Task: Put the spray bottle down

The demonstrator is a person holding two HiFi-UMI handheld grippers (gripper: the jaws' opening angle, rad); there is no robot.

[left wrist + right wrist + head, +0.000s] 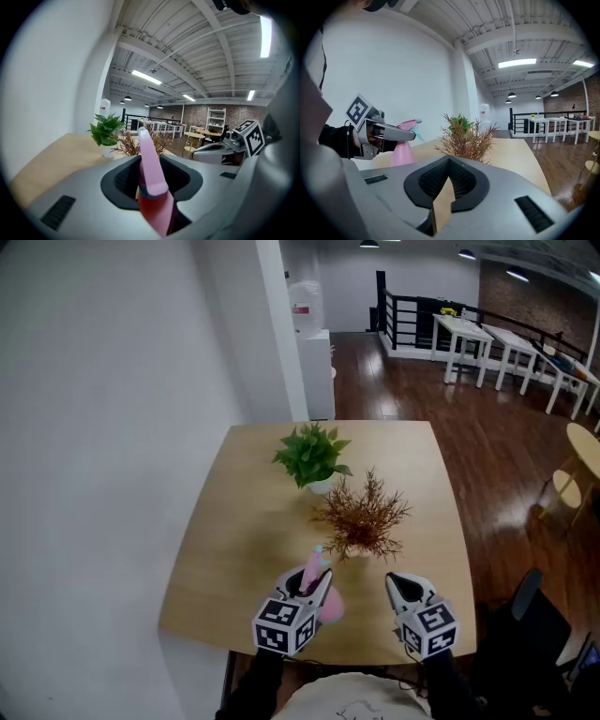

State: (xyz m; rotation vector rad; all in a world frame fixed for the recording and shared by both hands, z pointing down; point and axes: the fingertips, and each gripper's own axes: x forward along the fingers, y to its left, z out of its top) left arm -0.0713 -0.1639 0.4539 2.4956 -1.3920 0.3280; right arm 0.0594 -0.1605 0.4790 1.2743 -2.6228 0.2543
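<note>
- The left tongs are closed on the pink spray bottle. The jaws stand partly apart, one on each side of its neck, with the pads against it.
- The bottle is upright. Its trigger head with the teal nozzle rises above the jaws and points ahead of the tongs, and its wider pink body hangs below them.
- The bottle is over the near edge of the tabletop. No view shows whether its base touches the wood.
- The left tongs point forward and dip only slightly below level, with their marker cube at the back, towards the person. In the right gripper view a dark-sleeved hand grips them from behind.
- The right tongs lie just beside the left ones on the bottle's right. They run parallel to them with the same slight downward tilt, and their own cube is at the rear.
- The right jaws are parted by a narrow slit with nothing between them. Only the tabletop shows through the gap.
- A reddish-brown dried plant stands just ahead of both tongs, between their lines of aim.
- A green potted plant stands farther ahead, beyond the left tongs and well apart from the bottle.
</note>
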